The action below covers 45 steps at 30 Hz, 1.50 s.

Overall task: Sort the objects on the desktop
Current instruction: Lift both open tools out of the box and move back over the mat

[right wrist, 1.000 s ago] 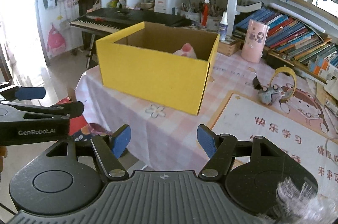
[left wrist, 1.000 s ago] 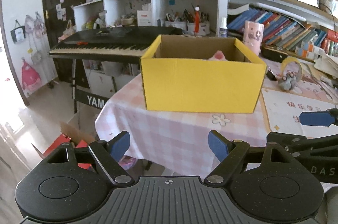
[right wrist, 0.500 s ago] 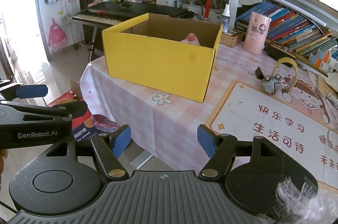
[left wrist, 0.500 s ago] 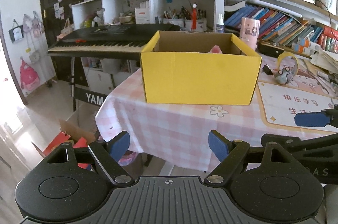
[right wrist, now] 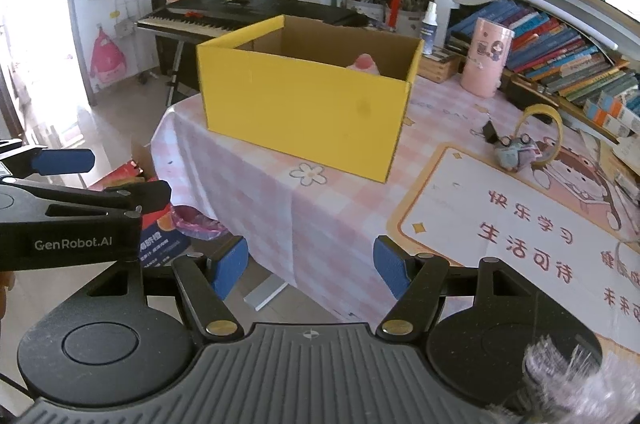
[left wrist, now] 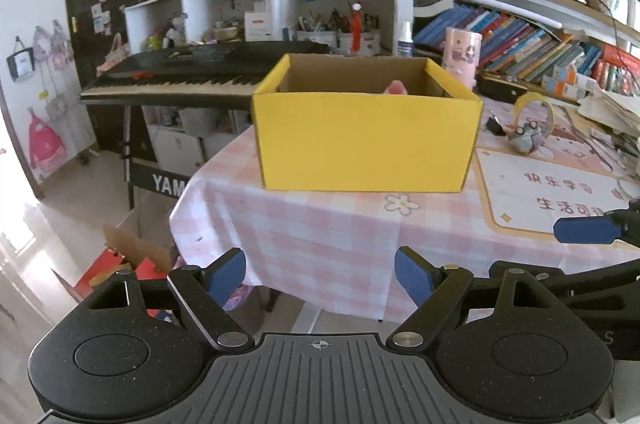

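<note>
Your left tool (left wrist: 320, 274) and right tool (right wrist: 311, 267) hover with blue-padded fingers spread apart, gripping nothing. Ahead, a yellow cardboard box (right wrist: 304, 112) sits on the pink checked worktop (right wrist: 320, 208); a pink toy (right wrist: 363, 62) peeks over its rim.

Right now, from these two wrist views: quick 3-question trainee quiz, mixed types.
1. True or false: the left gripper is shut on a roll of tape.
2. What pokes above the rim inside the yellow box? A) a pink object B) a green bottle C) a red book
3. Fill in: the tape roll stands on the table to the ____ of the box in the right wrist view.

Key: 1 false, both the left and the right gripper are open and empty; 2 A; 3 right.
</note>
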Motion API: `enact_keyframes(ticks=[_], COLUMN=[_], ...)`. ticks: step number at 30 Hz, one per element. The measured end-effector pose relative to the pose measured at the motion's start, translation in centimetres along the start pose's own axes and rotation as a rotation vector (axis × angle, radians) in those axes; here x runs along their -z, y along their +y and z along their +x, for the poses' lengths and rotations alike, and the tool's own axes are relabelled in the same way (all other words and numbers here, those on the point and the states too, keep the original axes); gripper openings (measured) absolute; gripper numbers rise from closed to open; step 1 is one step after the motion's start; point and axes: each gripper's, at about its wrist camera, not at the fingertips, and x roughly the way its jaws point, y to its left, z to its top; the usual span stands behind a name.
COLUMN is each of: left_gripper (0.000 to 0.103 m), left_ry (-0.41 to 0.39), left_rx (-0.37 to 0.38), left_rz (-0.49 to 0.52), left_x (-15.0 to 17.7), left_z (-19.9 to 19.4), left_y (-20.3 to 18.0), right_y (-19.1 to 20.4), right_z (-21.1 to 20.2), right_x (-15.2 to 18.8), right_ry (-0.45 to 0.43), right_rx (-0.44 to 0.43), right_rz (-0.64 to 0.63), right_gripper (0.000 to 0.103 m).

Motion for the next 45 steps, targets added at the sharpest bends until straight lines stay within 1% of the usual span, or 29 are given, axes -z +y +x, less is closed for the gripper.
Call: enact_keyframes(ticks=[7,17,23,33,37,45], left_gripper=[0.084,0.084,0.084,0.084,0.084,0.084], left_ry=[0.006,0.010,0.017,0.031,0.037,0.052], left_rx=[0.049,0.126,0.145,0.154,0.167,0.214], left_rz=[0.025,0.094,0.118,0.125,0.133,0.163], left_x=[-0.3,-0.9,-1.3,-2.5,-3.1,-4.1], left_z=[0.6,1.6,2.4,4.3,5.2,7.0], left_y=[-1.3,-4.1,-5.4,-7.8,-9.2,-12.8], right_y=[-1.2,-3.6,-5.2,-8.0,-9.6,-13.3], right_z=[-0.4,-1.1,-1.1,-0.1,0.4,0.5], right_x=[0.6,1.7,2.1,1.7,1.5,1.5], right_ry=[0.009,0.022,0.027,0.044,0.051,0.074], right_rx=[0.044,0.111,0.134,0.136,0.143,0.185], right_rz=[0.032,0.099,0.131,0.142,0.146,0.186], right_gripper=[0.068,0.068,0.068,0.068,0.068,0.067])
